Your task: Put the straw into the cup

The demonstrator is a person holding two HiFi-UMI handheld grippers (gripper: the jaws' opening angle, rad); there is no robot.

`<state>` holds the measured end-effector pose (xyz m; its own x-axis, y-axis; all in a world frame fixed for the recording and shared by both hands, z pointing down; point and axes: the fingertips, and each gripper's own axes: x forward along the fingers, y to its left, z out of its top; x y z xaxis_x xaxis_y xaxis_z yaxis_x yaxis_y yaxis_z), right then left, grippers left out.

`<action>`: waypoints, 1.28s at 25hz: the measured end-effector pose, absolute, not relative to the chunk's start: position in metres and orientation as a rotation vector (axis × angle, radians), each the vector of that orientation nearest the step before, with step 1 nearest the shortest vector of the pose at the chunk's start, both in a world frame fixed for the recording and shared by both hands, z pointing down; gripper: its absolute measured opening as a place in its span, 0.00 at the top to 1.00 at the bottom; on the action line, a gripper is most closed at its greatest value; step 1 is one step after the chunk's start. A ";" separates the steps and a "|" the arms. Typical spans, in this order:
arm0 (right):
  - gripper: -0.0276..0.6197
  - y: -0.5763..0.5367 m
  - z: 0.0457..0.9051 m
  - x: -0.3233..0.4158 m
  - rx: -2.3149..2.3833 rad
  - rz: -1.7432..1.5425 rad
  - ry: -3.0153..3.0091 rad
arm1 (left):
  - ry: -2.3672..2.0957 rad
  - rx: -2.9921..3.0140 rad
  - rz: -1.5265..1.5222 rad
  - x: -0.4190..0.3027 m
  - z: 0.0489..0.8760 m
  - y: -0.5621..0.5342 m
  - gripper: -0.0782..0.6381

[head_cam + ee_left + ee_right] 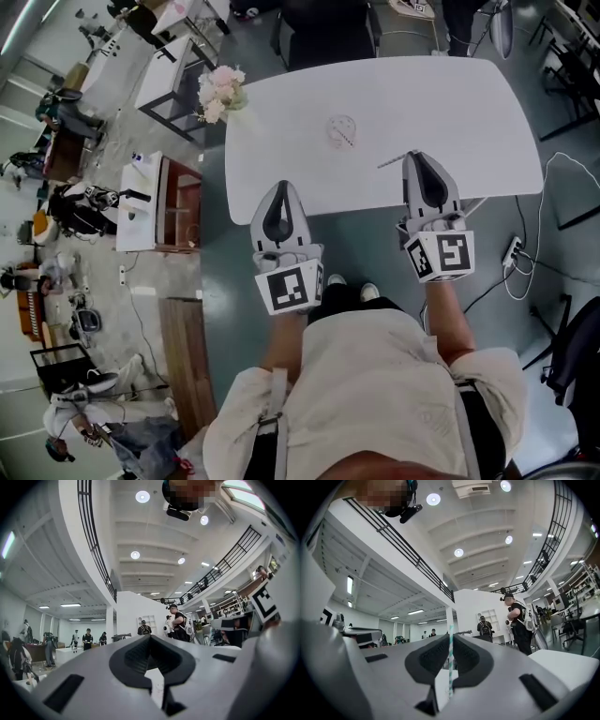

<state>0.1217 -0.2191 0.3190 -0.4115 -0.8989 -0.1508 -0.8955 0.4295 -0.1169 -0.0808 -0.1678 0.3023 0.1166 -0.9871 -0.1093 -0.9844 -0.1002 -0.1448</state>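
Observation:
A clear plastic cup [341,131] stands upright in the middle of the white table [469,122]. My right gripper [413,155] hangs over the table's near edge, to the right of the cup and short of it, shut on a thin straw [394,161] that sticks out leftward from its tip. In the right gripper view the straw [450,660] is white with teal stripes and runs up between the closed jaws. My left gripper [281,186] is at the near edge to the left, well short of the cup. Its jaws [150,636] meet with nothing between them.
A vase of pink flowers [221,92] stands on the table's far left corner. On the floor, a wooden cabinet [178,208] is to the left, and cables with a power strip [514,251] are to the right. People stand around farther off.

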 end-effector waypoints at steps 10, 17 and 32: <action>0.92 -0.290 0.326 0.091 -1.629 0.014 2.504 | 1.954 -2.265 0.020 -0.108 0.321 -0.249 0.88; 0.92 -0.359 0.341 0.049 -1.672 0.022 2.551 | 1.937 -2.340 0.020 -0.140 0.343 -0.325 0.88; 0.92 -0.463 0.450 0.022 -1.802 -0.353 2.673 | 1.896 -2.561 -0.052 -0.155 0.419 -0.442 0.88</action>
<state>0.0223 -0.4630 0.4500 -0.3788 -0.9026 0.2044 -0.9247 0.3604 -0.1223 -0.1548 -0.4422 0.4186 0.2923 -0.9549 0.0532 -0.9563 -0.2918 0.0171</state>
